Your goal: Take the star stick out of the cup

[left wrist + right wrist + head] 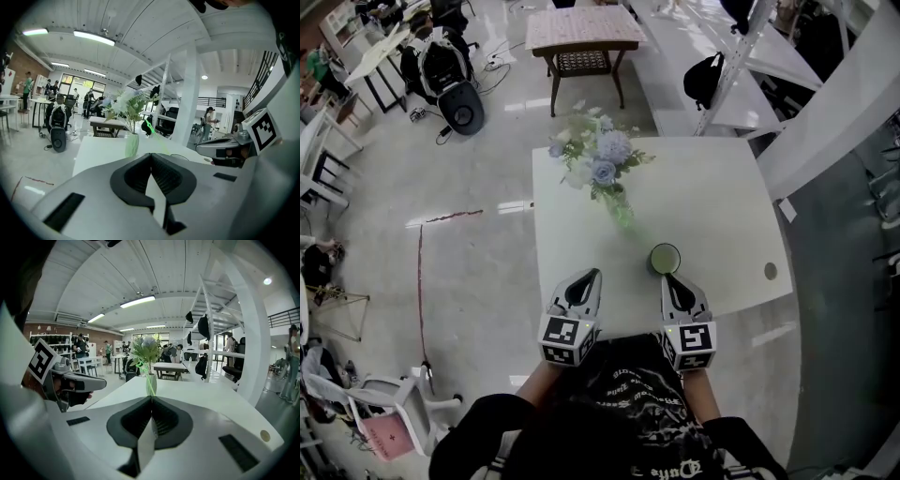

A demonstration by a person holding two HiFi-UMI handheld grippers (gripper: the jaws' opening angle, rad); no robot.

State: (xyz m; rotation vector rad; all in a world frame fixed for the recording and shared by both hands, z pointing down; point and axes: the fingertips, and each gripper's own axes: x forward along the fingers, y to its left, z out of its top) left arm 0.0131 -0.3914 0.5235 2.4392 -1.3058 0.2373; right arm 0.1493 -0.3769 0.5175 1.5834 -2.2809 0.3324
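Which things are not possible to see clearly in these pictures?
Head view: the star stick is only a faint green blur; its star is lost against the flowers.
Head view: the cup is too small to show its inside.
Right gripper view: the cup is hidden behind the shut right tool.

White desk bare across its near-left part and right of the dark green round cup. Obstacles: that cup, just ahead of the right hand-held gripper, and the translucent green vase of pale blue-white flowers behind it, mid-desk.
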